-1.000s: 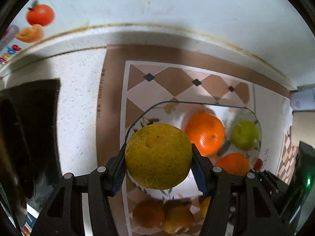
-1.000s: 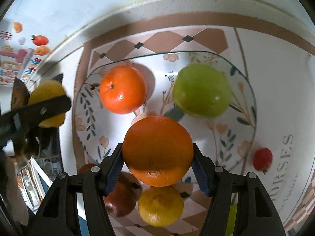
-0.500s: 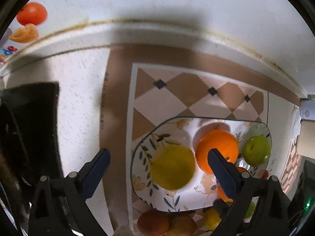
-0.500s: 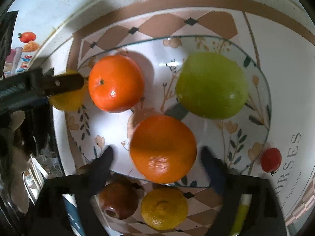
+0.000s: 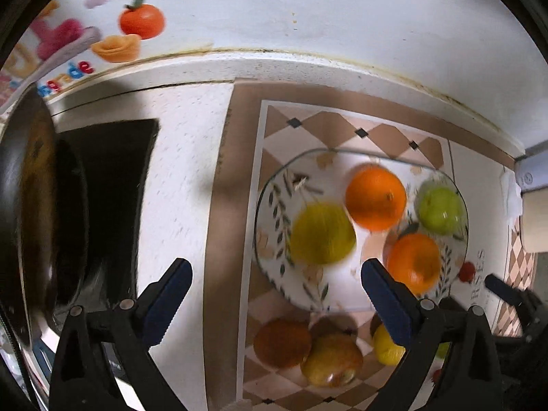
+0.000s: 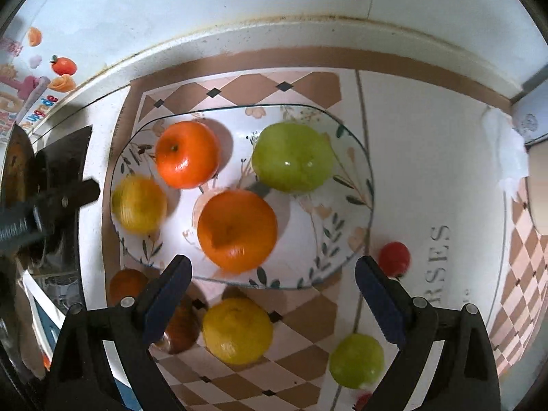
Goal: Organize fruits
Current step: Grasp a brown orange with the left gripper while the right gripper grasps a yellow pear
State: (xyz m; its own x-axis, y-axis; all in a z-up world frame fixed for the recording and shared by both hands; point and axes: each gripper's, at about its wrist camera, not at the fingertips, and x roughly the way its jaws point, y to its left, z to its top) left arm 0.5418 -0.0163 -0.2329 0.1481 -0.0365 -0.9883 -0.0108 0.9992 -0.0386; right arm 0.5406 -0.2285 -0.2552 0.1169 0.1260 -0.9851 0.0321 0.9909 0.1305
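Note:
A flowered glass plate [image 6: 346, 236] [image 5: 274, 205] lies on a checked mat. On it rest a yellow-green citrus [image 5: 322, 233] [image 6: 138, 203], two oranges [image 6: 236, 229] [image 6: 186, 154], and a green apple [image 6: 293, 161] [image 5: 440, 209]. The near orange shows as [image 5: 414, 262]. My left gripper [image 5: 277, 291] hangs open and empty above the plate's left edge. My right gripper [image 6: 274, 284] is open and empty over the plate's near rim. Beside the plate lie a yellow lemon [image 6: 236, 330], a small green fruit [image 6: 356, 359], a red cherry tomato [image 6: 394, 257] and brownish fruits [image 5: 282, 342].
A dark pan [image 5: 41, 226] sits on a black hob at the left. A white wall with fruit stickers [image 5: 140, 20] rises behind the counter. A pale appliance [image 6: 534, 178] stands at the right edge. The left gripper's finger [image 6: 65, 197] shows in the right wrist view.
Both grippers opened, leaving the yellow-green citrus and the near orange on the plate. Both then rose, and the left one drifted to the left of the plate.

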